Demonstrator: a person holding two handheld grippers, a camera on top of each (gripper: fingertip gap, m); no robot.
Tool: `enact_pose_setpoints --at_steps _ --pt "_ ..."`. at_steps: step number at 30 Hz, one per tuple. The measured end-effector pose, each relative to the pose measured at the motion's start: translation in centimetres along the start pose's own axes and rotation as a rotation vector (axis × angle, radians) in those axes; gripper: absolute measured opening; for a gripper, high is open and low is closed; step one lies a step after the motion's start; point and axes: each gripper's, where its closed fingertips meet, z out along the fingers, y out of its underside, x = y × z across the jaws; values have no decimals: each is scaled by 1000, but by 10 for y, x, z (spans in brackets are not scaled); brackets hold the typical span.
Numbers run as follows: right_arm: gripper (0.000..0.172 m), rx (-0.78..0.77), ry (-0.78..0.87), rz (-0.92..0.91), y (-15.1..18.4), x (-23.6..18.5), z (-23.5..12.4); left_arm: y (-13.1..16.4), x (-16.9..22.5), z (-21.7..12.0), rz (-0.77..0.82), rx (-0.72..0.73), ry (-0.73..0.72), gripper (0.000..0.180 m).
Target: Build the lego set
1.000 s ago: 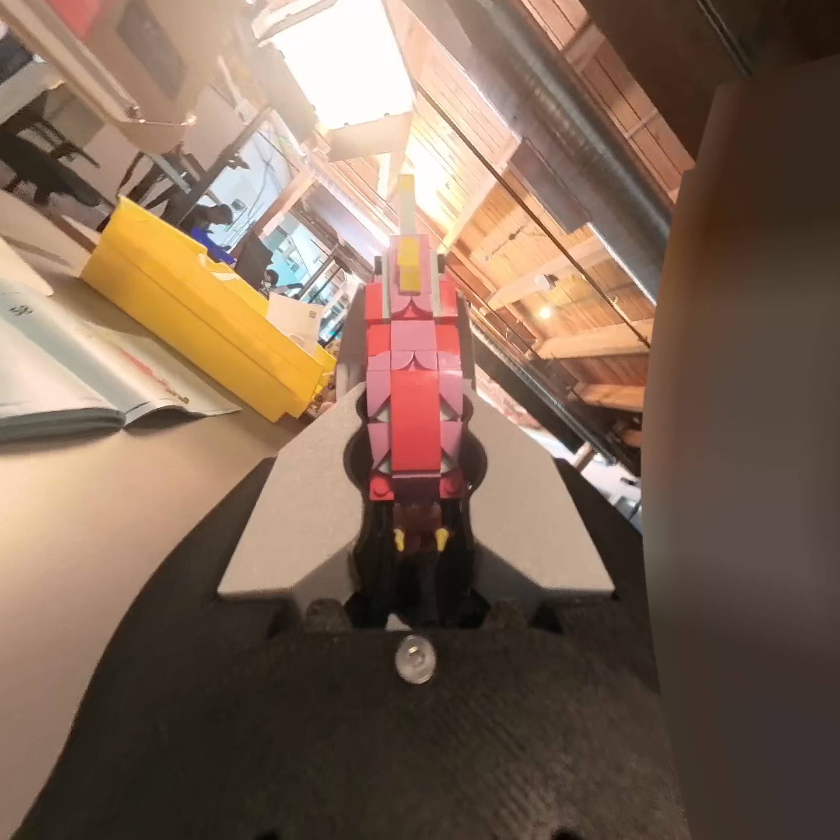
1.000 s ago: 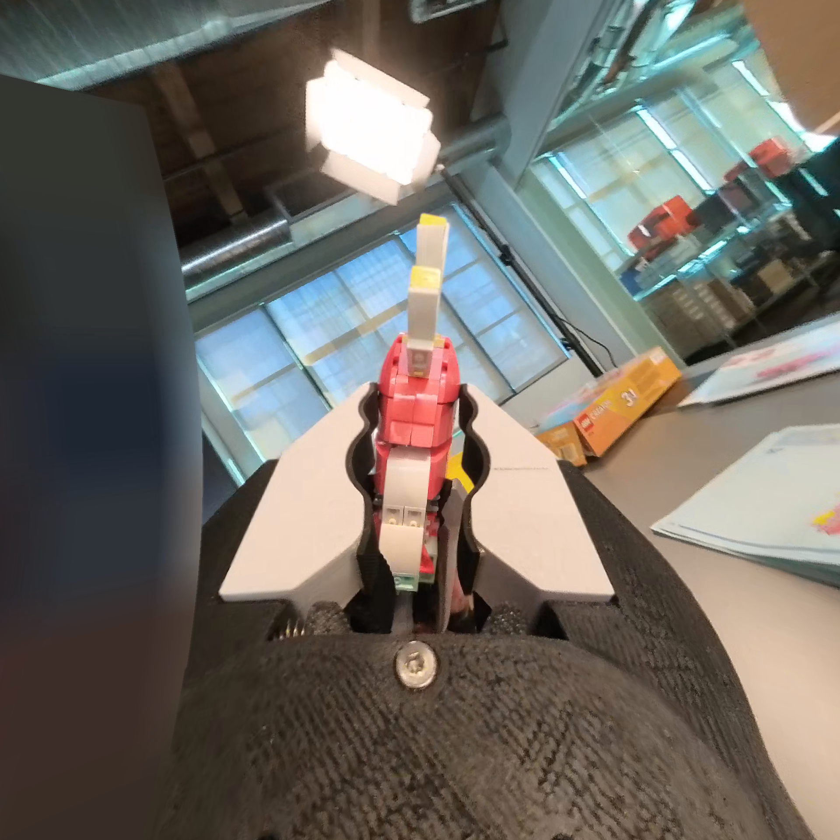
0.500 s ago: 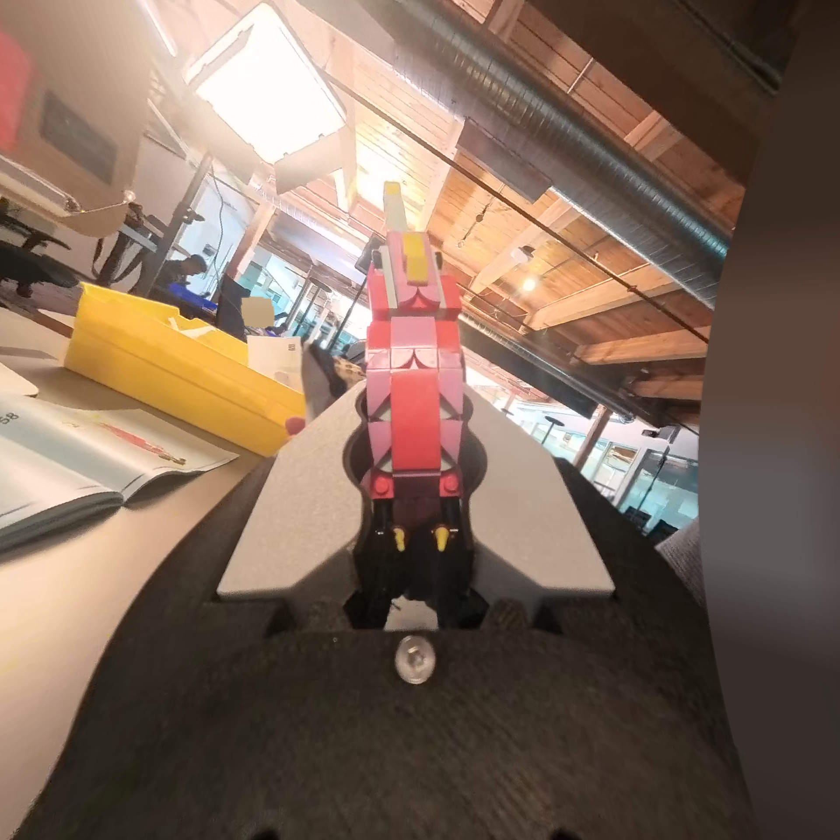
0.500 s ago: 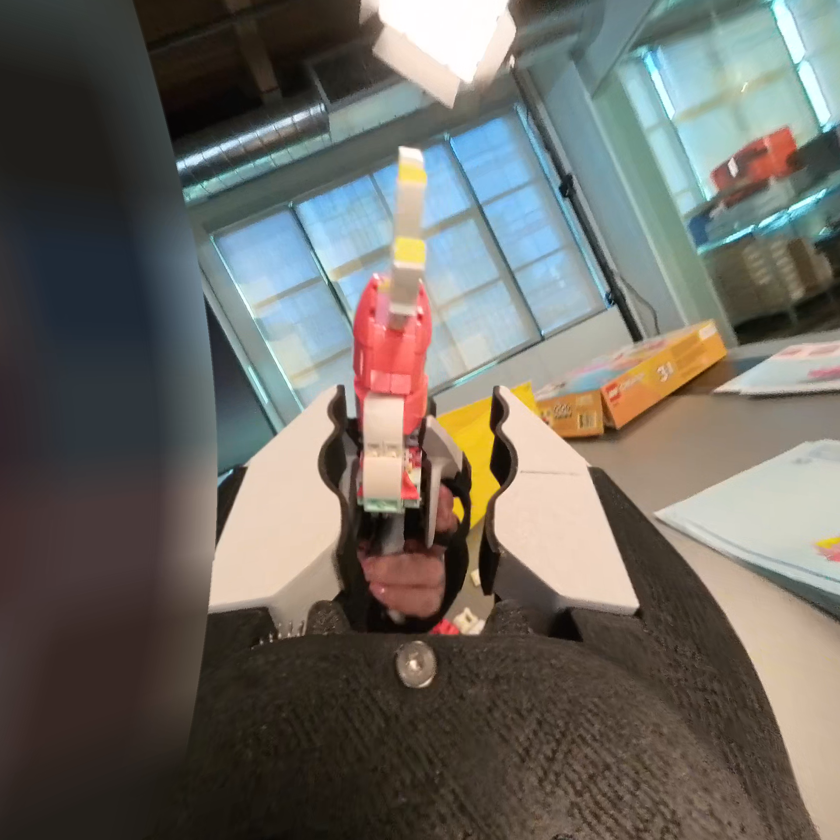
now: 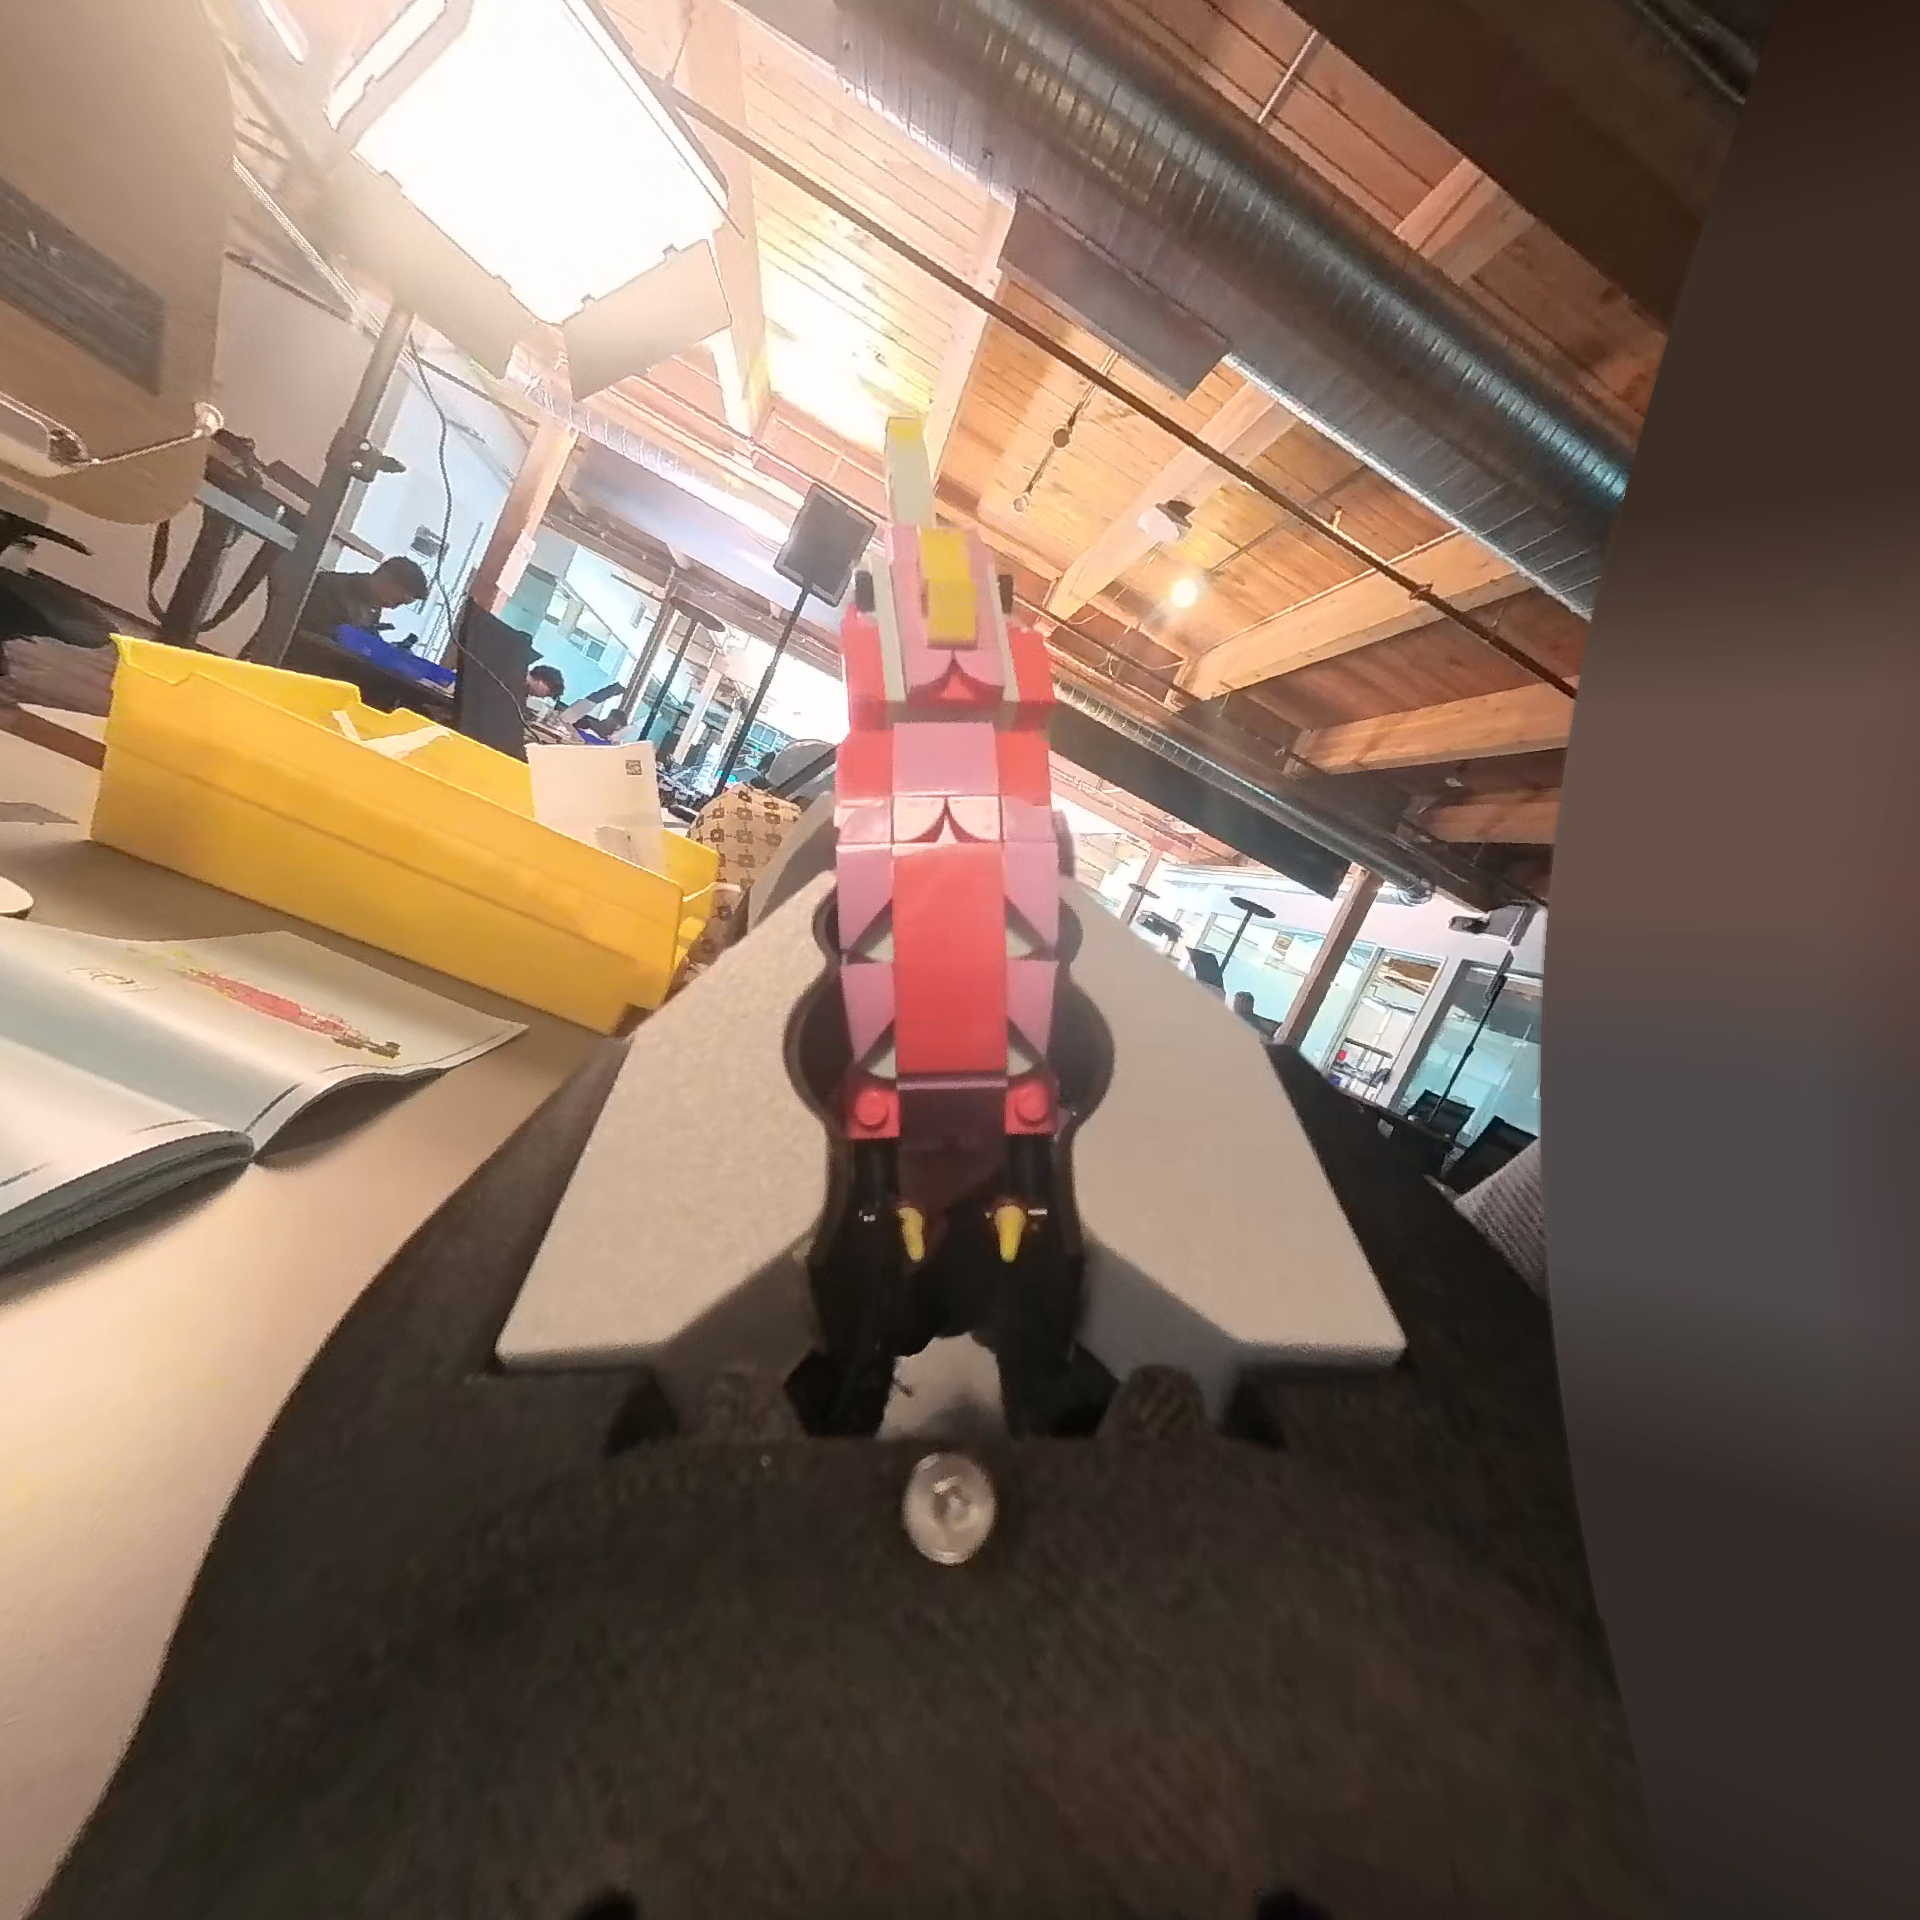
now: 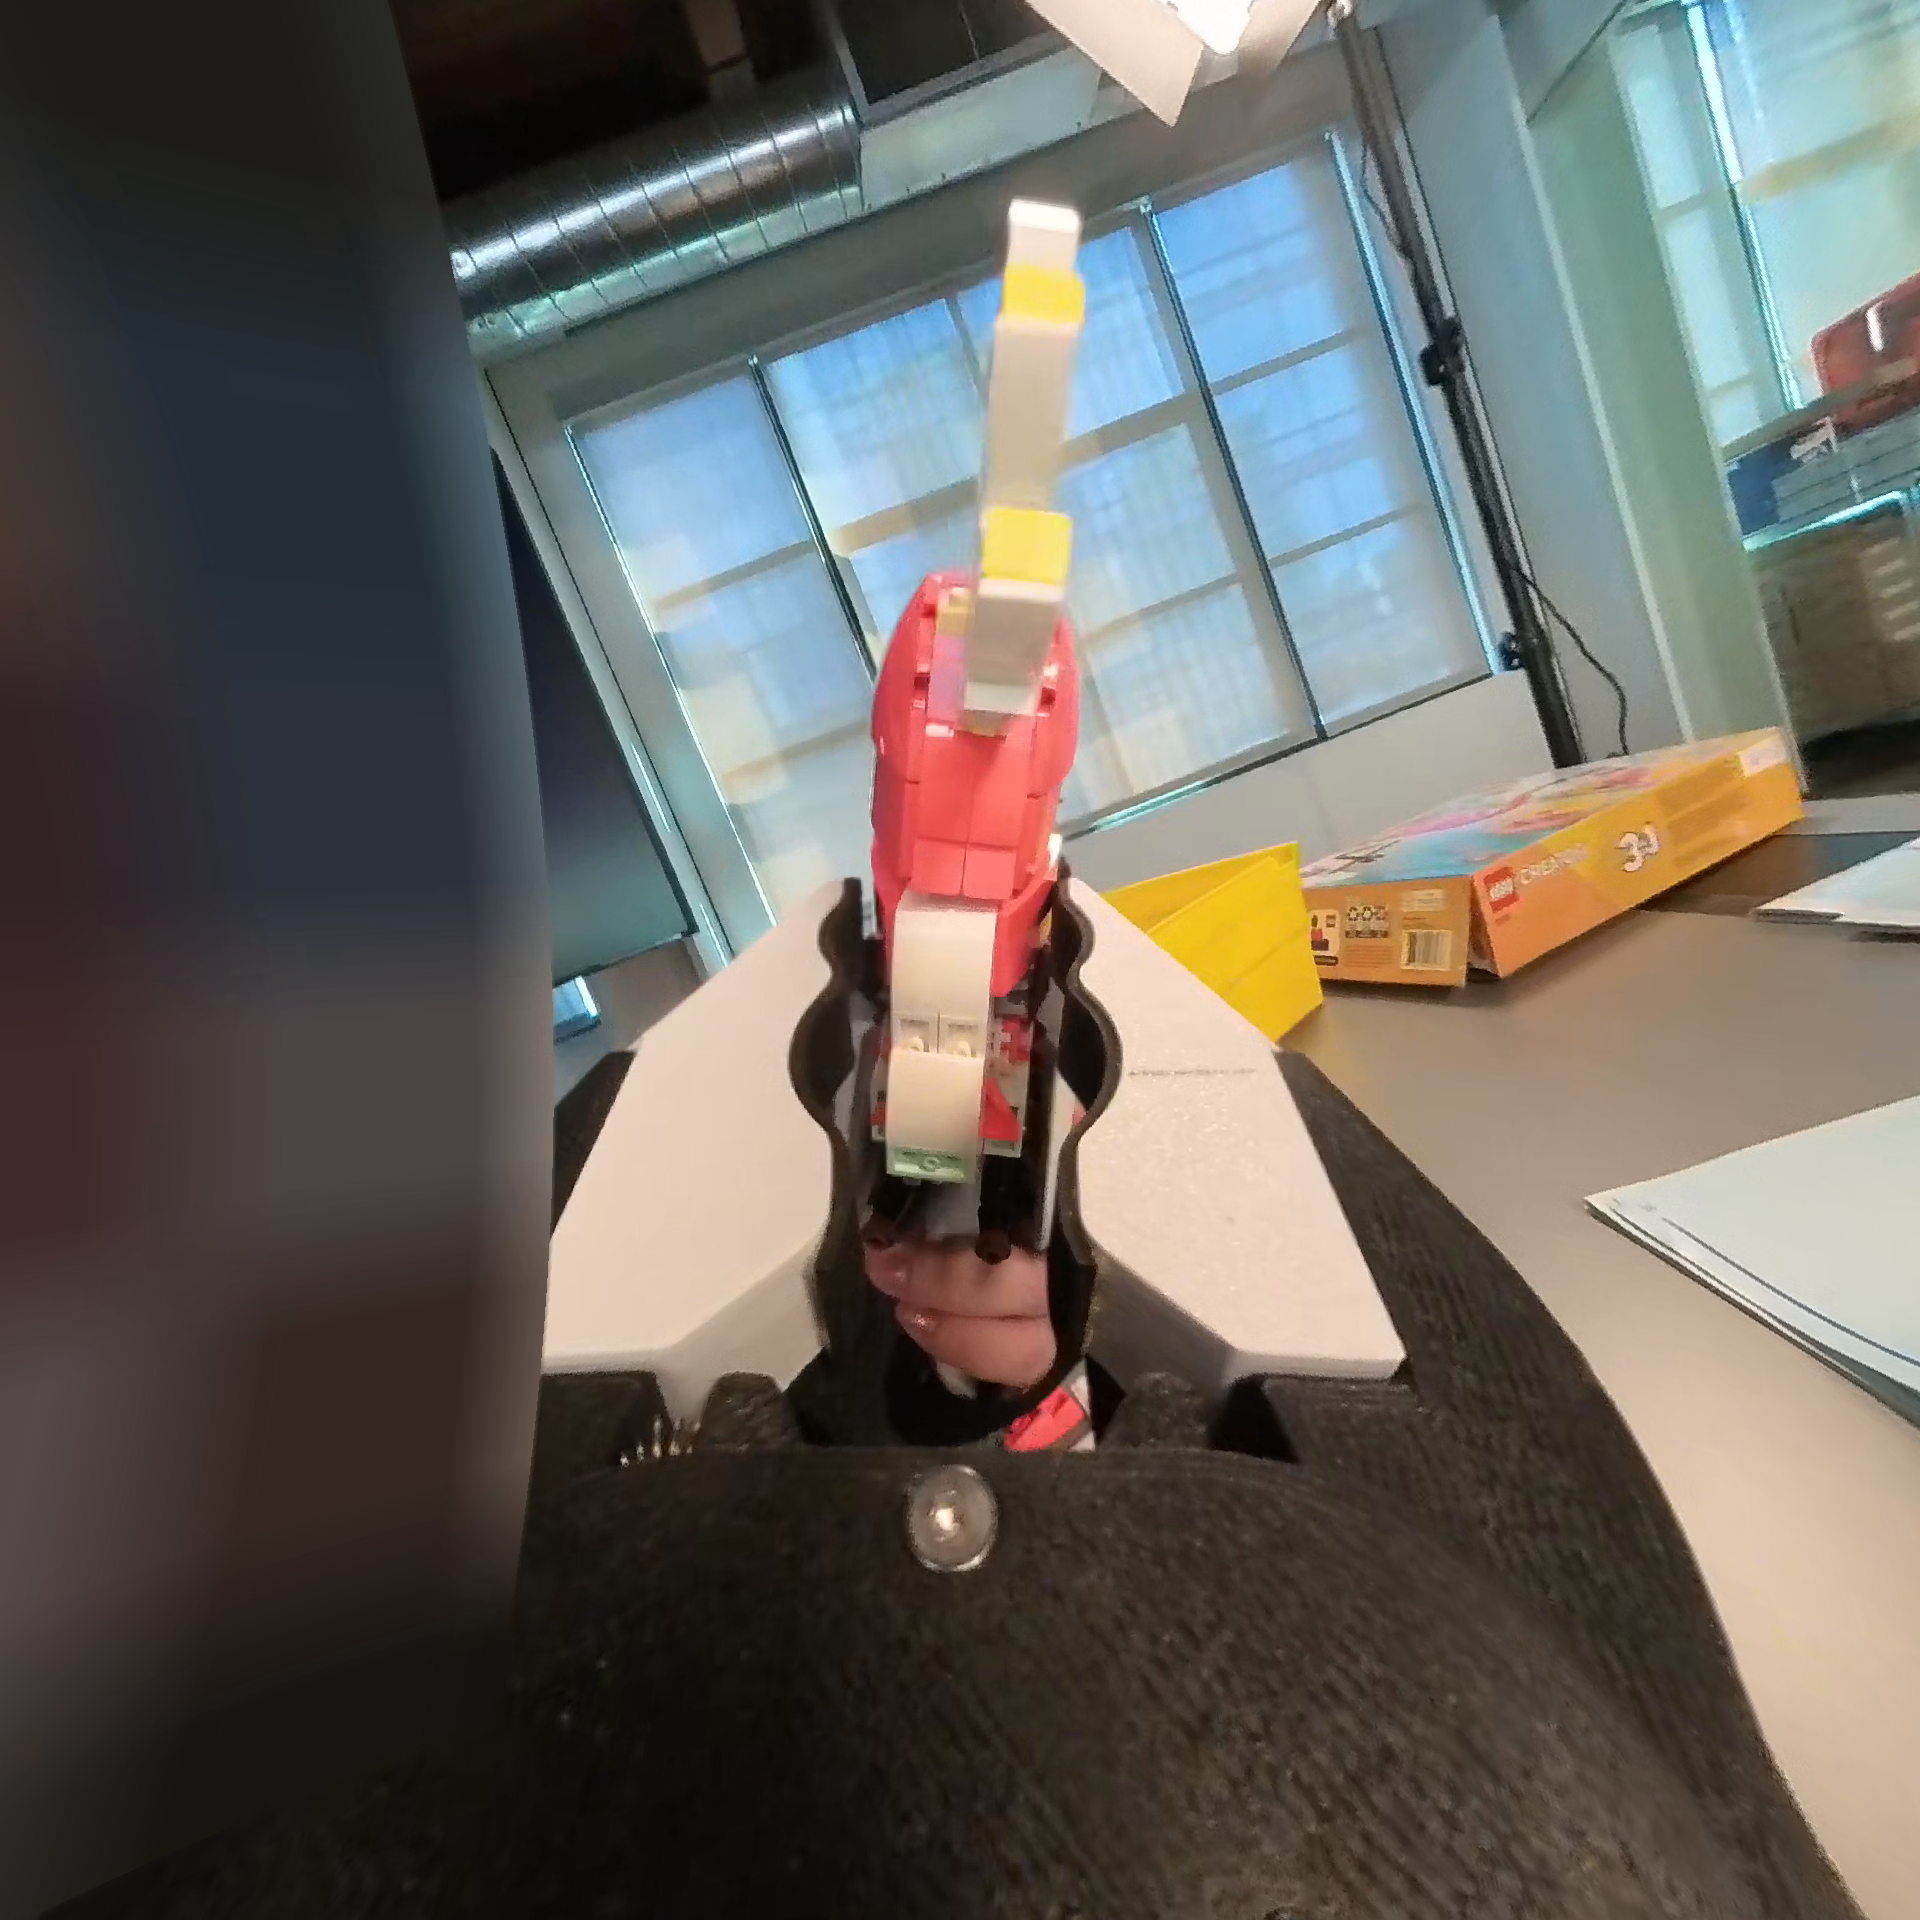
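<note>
Both claws – left claw (image 5: pixel 948 997), right claw (image 6: pixel 961 997) – clamp red brick model (image 5: pixel 945 935).

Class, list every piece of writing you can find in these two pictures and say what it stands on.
Orange box: brand, number and barcode printed on its side; wording not copied here.
Open booklet: print too small to read.
White card in yellow tray: square code, unreadable.
Brick model: none.

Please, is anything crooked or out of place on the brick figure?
On the red brick figure between the right gripper fingers, the white and yellow strip on top leans to one side. Nothing looks broken.
</note>
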Motion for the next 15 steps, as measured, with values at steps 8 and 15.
enact_pose_setpoints --at_steps 8,15 --pt "33 -61 13 -53 2 -4 1 6 4 3 17 -26 14 33" --pt "35 -55 11 -52 1 -5 1 6 5 3 9 -24 24 33"
